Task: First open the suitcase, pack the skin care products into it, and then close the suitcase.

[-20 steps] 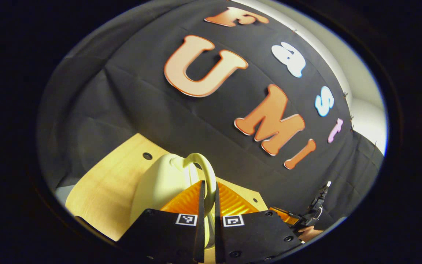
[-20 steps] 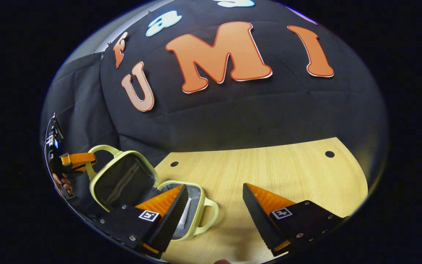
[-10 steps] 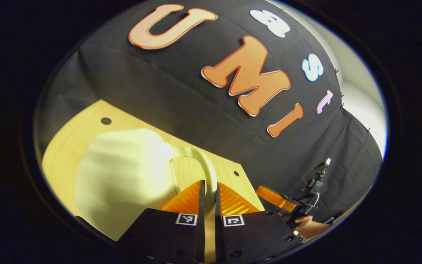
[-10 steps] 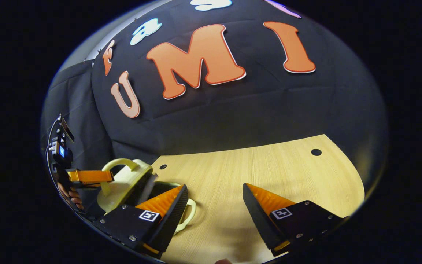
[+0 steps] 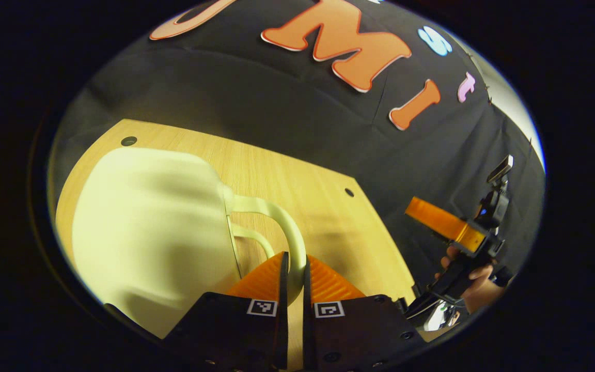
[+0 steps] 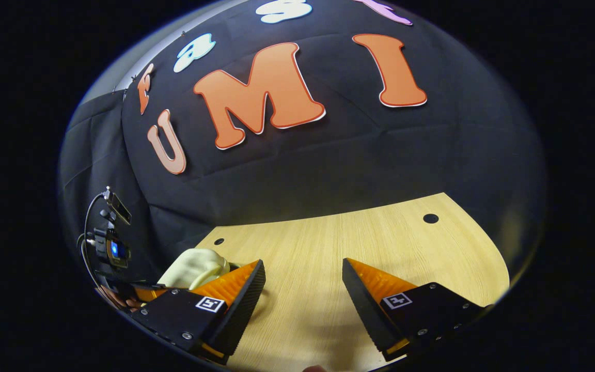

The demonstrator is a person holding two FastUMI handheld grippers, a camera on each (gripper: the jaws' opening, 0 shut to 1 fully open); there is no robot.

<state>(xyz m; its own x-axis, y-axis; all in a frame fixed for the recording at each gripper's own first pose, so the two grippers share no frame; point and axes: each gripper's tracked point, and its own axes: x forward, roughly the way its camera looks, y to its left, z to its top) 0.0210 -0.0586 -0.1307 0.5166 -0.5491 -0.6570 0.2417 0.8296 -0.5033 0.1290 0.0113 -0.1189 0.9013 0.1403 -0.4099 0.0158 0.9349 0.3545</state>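
**Lid down, handle pinched**

My left tongs (image 5: 292, 274) pinch the suitcase (image 5: 153, 237) lid handle (image 5: 282, 227); the case lies just left of them on the desk (image 5: 297, 175), looks closed. My right tongs (image 6: 302, 289) hang spread and empty over bare desk, right of the case. Left is nearer for release.

We see our left gripper (image 5: 293, 268) at lower centre: wedge fingers, ribbed inner faces, black bodies with screws and square markers. Our right gripper (image 6: 302, 279) looks alike.
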